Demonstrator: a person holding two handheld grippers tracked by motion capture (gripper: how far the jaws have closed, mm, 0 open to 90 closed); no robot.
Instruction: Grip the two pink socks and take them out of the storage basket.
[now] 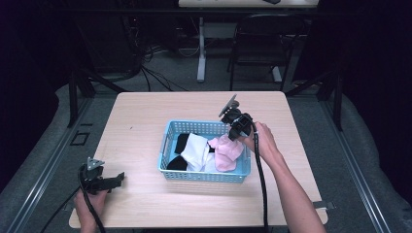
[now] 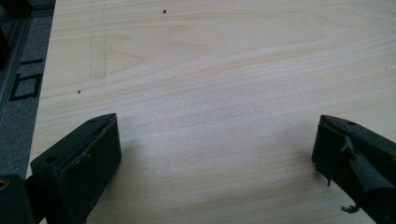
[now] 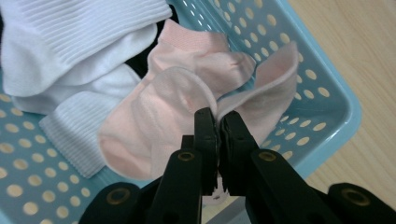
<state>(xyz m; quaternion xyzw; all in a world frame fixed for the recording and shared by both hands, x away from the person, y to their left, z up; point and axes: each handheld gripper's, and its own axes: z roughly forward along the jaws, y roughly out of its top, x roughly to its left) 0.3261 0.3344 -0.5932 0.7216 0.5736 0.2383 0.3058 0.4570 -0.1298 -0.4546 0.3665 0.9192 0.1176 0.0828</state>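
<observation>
Nearest us in the right gripper view, the right gripper [image 3: 218, 122] is pinching a thin fold of a pink sock [image 3: 159, 121], its two black jaws pressed nearly together on the cloth. The sock is soft, fine-knit and rounded at the toe, and it is lying inside the light blue basket [image 3: 327, 100], just ahead of the jaws. Beside it, to the jaws' left, we are seeing white ribbed socks [image 3: 79, 42] bunched up, with something black tucked under them. The basket is plastic, its walls and floor dotted with round holes, and it is sitting on the pale wooden table [image 1: 145, 116]. In the high view the left gripper [image 1: 116, 178] is resting well apart near the table's front corner; its jaws are standing wide apart over bare wood grain, holding nothing.
</observation>
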